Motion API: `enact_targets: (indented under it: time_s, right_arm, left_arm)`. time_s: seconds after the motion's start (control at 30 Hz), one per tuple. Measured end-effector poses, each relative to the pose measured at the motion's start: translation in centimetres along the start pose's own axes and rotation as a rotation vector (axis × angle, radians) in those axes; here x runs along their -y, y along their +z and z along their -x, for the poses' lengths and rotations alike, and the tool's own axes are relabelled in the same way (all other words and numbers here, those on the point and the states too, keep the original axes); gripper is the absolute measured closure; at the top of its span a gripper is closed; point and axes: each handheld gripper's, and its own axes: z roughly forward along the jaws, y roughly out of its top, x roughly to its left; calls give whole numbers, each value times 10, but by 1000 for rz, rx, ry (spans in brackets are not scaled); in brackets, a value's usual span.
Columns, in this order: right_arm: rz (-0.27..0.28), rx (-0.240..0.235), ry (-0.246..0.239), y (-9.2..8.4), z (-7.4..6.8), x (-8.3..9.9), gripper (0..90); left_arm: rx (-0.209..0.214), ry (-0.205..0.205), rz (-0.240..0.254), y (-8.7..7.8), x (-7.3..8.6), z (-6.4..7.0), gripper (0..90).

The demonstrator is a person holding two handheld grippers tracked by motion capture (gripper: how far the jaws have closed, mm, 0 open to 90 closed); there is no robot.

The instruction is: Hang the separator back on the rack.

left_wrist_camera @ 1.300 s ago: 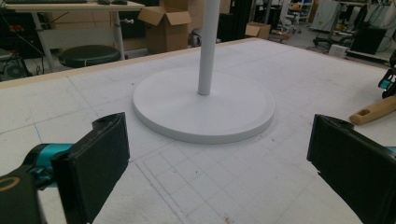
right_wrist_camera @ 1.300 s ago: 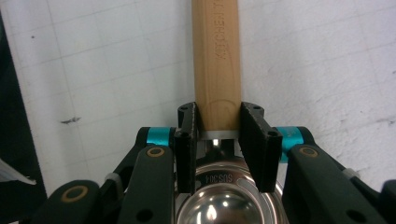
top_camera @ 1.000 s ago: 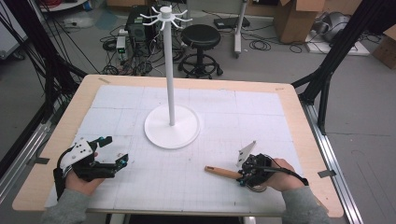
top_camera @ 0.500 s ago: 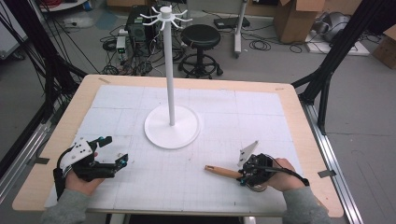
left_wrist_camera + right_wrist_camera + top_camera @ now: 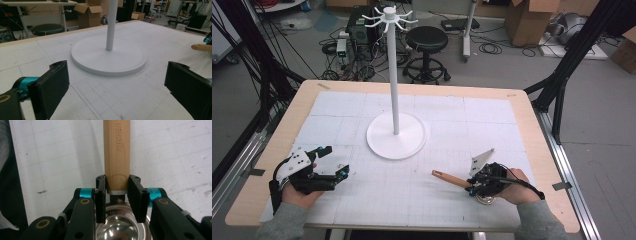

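Observation:
A white hook stand [image 5: 396,136] rises from the middle of the white mat, its round base [image 5: 110,57] ahead of my left gripper. My left gripper [image 5: 338,160] rests at the front left, open, with nothing between its jaws [image 5: 116,72]. At the front right my right gripper [image 5: 473,185] is shut on a spoon's wooden handle [image 5: 116,150] close to its steel bowl [image 5: 120,227]. The handle [image 5: 451,178] points left towards the stand, low over the mat, and its tip [image 5: 201,47] shows at the right edge of the left gripper view.
The gridded white mat [image 5: 492,125] covers a wooden table [image 5: 532,130]. A black stool [image 5: 426,42], cables and cardboard boxes [image 5: 527,20] lie on the floor beyond the far edge. Black frame legs [image 5: 562,85] stand at the right.
The right gripper and the spoon have shifted very slightly, the handle tip a touch farther from me. The left gripper has not moved.

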Motion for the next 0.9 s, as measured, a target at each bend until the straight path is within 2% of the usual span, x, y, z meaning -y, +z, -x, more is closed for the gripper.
enact_targets:
  time_s: [0.2,0.47,0.6,0.77,0.9]
  right_arm:
    - [32,1,10,-7,1,0,697]
    - [113,11,26,-17,1,0,697]
    - [171,4,40,-22,3,0,696]
    - [245,31,62,-27,5,1,696]
    - [300,33,79,-32,7,3,696]
  left_arm:
    - [0,3,1,-1,0,0,63]
    - [0,2,2,-1,-1,0,63]
    - [1,2,2,-1,0,0,63]
    - [0,1,3,-1,-1,0,63]
    - [0,2,2,-1,-1,0,63]
